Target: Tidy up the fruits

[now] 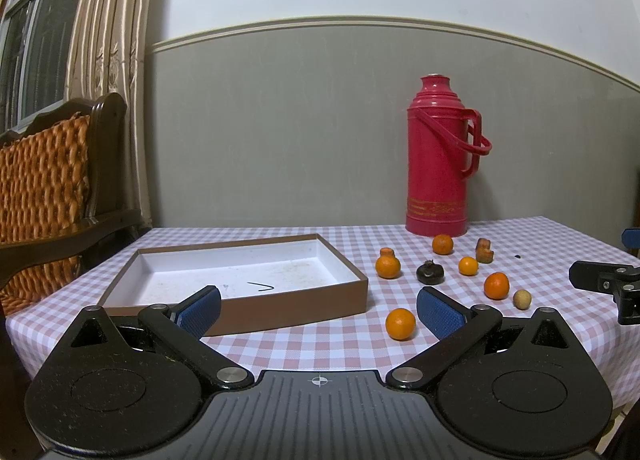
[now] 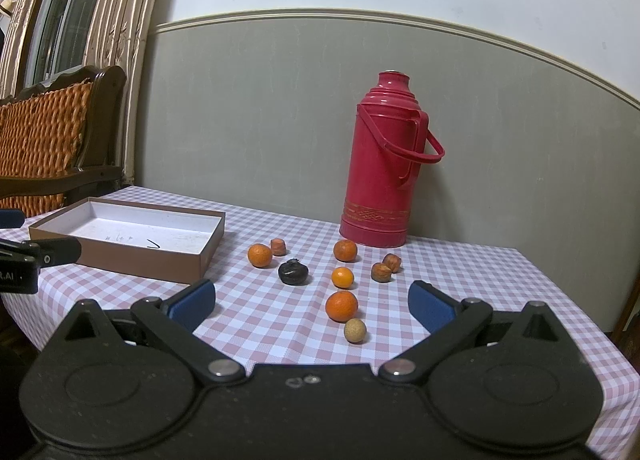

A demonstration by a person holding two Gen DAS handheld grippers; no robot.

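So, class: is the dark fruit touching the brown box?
Apart. The right wrist view shows checked tablecloth between the dark fruit and the brown box.

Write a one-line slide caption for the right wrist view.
Open right gripper faces scattered oranges beside an empty box, red thermos behind.

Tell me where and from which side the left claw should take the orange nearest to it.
Grip the nearest orange across its widest middle, coming from above and slightly from the front. It is round and sits alone on the checked cloth, with the box to its left, so both fingers likely have room. The left claw is open and empty, already wider than the fruit.
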